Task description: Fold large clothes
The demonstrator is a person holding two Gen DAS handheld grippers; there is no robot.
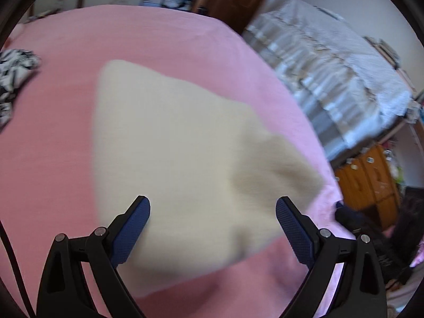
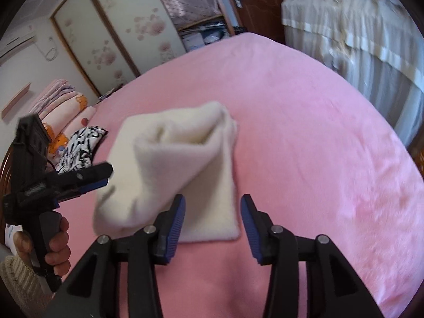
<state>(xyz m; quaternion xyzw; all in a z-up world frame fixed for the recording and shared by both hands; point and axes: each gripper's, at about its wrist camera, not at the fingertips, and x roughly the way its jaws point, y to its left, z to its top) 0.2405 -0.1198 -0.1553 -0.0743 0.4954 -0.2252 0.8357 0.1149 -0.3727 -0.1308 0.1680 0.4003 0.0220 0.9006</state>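
Observation:
A cream fleece garment [image 1: 172, 145], folded into a thick bundle, lies on the pink bed [image 1: 66, 159]. My left gripper [image 1: 212, 202] hovers above its near edge with the blue pads wide apart and nothing between them. In the right wrist view the same garment [image 2: 180, 153] shows a puffed, open fold at its far end. My right gripper [image 2: 213, 198] stands open just over the bundle's near right corner, its pads not pressing the cloth. The left gripper [image 2: 104, 176] appears at the left beside the bundle, held by a hand [image 2: 57, 246].
A black-and-white patterned cloth [image 2: 79, 148] lies at the bed's left edge, with stacked folded bedding [image 2: 61, 106] behind it. A floral wardrobe [image 2: 106, 34] stands beyond the bed [image 2: 318, 145]. Lace-covered furniture [image 1: 331, 79] and an orange cabinet [image 1: 368, 182] stand to the right.

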